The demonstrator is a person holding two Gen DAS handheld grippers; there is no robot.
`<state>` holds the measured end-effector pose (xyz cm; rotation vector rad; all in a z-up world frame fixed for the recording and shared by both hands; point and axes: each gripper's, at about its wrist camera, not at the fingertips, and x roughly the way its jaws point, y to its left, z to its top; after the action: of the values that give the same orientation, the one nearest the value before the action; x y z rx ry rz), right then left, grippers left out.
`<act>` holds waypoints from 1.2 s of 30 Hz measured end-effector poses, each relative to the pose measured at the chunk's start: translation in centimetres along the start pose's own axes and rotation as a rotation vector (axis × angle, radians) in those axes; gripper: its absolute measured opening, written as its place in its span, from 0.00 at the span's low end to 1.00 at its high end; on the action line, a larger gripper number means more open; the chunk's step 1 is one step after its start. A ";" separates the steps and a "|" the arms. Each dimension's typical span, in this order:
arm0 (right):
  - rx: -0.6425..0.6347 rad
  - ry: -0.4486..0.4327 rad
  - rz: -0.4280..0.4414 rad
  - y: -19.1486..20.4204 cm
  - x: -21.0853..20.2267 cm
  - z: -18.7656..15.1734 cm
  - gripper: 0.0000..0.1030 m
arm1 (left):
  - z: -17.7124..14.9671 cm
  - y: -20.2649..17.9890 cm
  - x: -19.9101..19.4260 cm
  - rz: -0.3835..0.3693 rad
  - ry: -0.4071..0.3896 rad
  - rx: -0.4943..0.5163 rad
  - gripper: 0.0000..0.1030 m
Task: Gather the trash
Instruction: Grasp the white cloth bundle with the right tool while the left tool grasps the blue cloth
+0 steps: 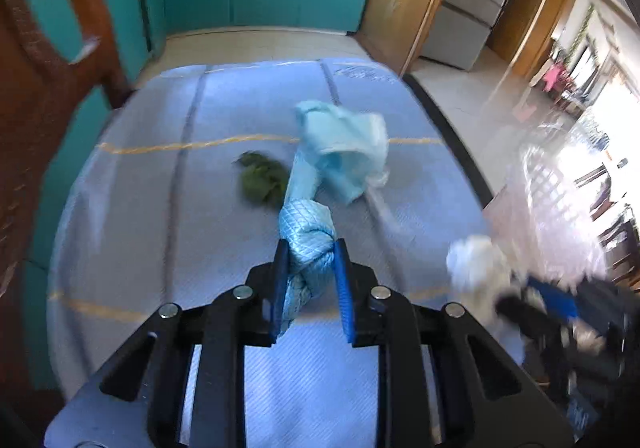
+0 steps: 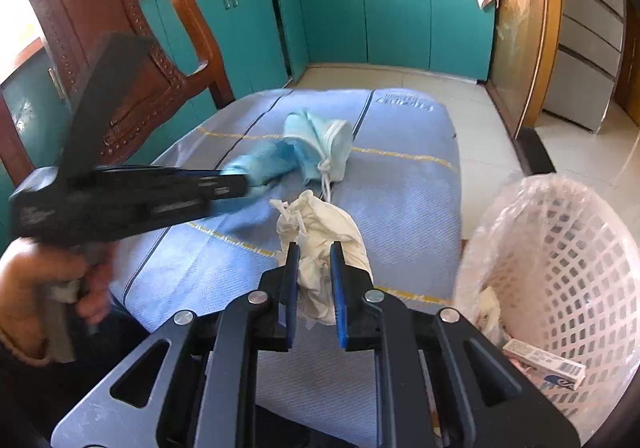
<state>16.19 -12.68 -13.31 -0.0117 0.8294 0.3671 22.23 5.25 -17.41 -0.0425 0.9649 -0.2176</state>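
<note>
Left gripper [image 1: 310,252] is clamped tight on a twisted light-blue cloth [image 1: 308,244], blue pads pinching it on both sides, the knotted part bunched right between them. The cloth runs forward from the pads to a pale blue face mask [image 1: 344,144] lying on the blue mat [image 1: 160,168]. Just beside that, to the left, there's a dark green crumpled scrap [image 1: 262,180] sitting on the mat, untouched.

Over to the right gripper [image 2: 314,260]: it's closed on a crumpled white tissue wad [image 2: 320,236], pads squeezing it from both sides, the wad bulging out ahead of the fingertips. To its right stands a white lattice wastebasket [image 2: 568,248] with a clear plastic liner, and inside it lie a small printed carton [image 2: 544,364] and some crumpled paper. On the left, the person's hand [image 2: 60,280] grips the other tool's handle. Behind the mat, a carved wooden chair [image 2: 132,60] and teal cabinets [image 2: 396,16].
</note>
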 end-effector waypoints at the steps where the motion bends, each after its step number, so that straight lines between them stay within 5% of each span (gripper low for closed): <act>1: 0.001 0.006 0.002 0.1 0.3 -0.1 0.17 | -0.7 0.8 -0.4 0.027 0.007 -0.012 0.23; 2: 0.000 0.013 0.002 0.3 0.8 -0.2 0.19 | -0.9 1.4 -0.4 0.037 0.016 -0.021 0.24; 5: -0.021 0.037 -0.028 0.9 2.6 -0.2 0.48 | -1.6 3.1 0.5 0.062 0.054 -0.068 0.28; 7: -0.047 0.041 -0.056 1.4 3.5 -0.1 0.59 | -1.9 3.6 0.9 0.055 0.065 -0.085 0.39; 9: -0.066 0.057 -0.075 1.6 4.4 -0.3 0.59 | -1.9 3.6 1.1 0.041 0.056 -0.087 0.56; 11: -0.064 0.069 -0.085 1.4 5.0 -0.3 0.59 | -2.0 3.4 1.1 0.046 0.048 -0.080 0.62; 16: -0.068 0.086 -0.140 1.3 6.1 -0.7 0.59 | -1.8 3.3 1.8 0.087 0.051 -0.070 0.63; 17: -0.088 0.090 -0.162 1.6 6.3 -0.8 0.59 | -1.8 3.1 1.9 0.106 0.051 -0.057 0.62; 20: -0.114 0.098 -0.188 2.0 6.9 -1.0 0.44 | -1.7 2.3 2.1 0.141 0.048 -0.012 0.41; 24: -0.109 0.078 -0.179 2.1 6.4 -0.8 0.39 | -1.9 1.7 2.3 0.164 0.056 0.025 0.31; 36: -0.087 -0.174 -0.207 1.9 -4.2 1.2 0.38 | -1.9 -0.9 -5.9 0.251 -0.197 0.050 0.30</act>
<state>13.83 -12.08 -9.20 -0.1442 0.6330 0.2054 17.25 5.65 -13.58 0.1011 0.7597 -0.0055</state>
